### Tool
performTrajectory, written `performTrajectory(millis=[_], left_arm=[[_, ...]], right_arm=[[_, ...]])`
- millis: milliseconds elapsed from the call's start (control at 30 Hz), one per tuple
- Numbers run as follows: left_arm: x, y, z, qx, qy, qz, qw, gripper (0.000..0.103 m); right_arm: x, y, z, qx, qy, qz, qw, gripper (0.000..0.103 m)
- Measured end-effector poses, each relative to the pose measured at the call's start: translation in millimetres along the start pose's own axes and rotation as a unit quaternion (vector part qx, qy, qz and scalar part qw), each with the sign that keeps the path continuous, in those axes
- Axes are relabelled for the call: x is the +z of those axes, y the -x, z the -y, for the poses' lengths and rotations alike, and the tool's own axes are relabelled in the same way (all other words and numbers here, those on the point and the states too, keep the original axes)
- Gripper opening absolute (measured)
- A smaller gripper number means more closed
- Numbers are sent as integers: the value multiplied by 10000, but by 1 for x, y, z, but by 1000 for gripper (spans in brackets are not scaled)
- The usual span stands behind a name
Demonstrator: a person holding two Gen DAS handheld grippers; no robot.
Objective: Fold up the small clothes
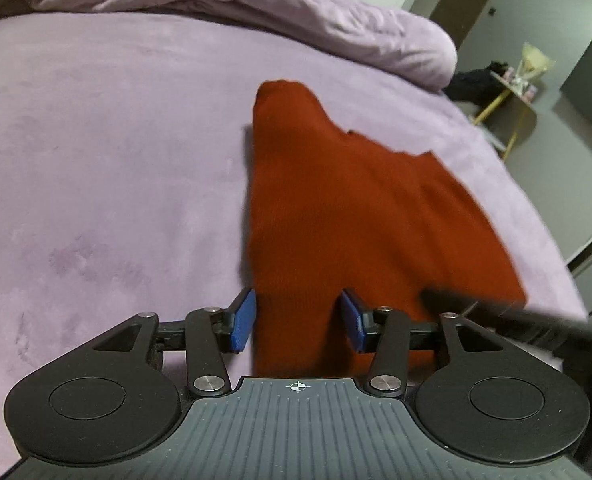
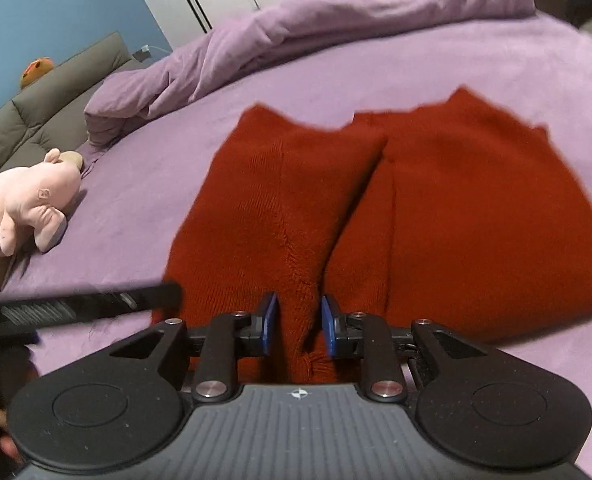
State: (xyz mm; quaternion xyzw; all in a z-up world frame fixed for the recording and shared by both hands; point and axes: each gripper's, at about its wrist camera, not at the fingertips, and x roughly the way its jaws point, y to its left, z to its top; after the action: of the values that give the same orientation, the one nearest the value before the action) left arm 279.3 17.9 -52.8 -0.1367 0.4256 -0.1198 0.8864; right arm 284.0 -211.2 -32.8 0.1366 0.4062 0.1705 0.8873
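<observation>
A red knitted garment [image 2: 395, 208] lies on a bed covered with a purple sheet [image 1: 108, 168], its near edge right under both tools. In the right wrist view the cloth shows as two lobes side by side, parted by a deep crease that runs toward the camera, with jagged upper edges at the far side. The right tool [image 2: 299, 326] has its blue pads [image 2: 270, 322] set a little apart with a raised ridge of the red knit between them; whether the pads actually press the cloth cannot be told. The left tool [image 1: 299, 318] stands with its blue pads [image 1: 244, 318] spread wide, the red cloth filling the gap between them without clear contact on either side. Each view catches the other tool as a blurred black bar near the garment's near corner. A bunched purple blanket [image 2: 296, 28] lies along the far side of the bed, and a pink plush toy [image 2: 28, 204] rests on the sheet well left of the garment, near a grey headboard [image 2: 56, 88].
</observation>
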Motion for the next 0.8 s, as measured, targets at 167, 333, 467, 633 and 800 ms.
performTrajectory(millis=[167, 333, 467, 633, 800], left_arm=[[-5, 4, -22, -272, 629, -108, 9976, 54], [-6, 7, -15, -213, 600, -50, 9980, 54], [-12, 14, -4, -118, 370, 20, 9992, 55], [-23, 25, 13, 83, -279, 90, 9995, 55], [-24, 22, 16, 164, -267, 24, 9995, 55]], right_arm=[[22, 6, 36, -72, -879, 258, 9958, 44], [38, -28, 78, 982, -2164, -120, 9713, 48], [47, -48, 67, 1191, -2162, -247, 9687, 48], [63, -54, 27, 678, -1069, -158, 9918, 17], [72, -46, -3, 56, 71, 118, 9999, 10]])
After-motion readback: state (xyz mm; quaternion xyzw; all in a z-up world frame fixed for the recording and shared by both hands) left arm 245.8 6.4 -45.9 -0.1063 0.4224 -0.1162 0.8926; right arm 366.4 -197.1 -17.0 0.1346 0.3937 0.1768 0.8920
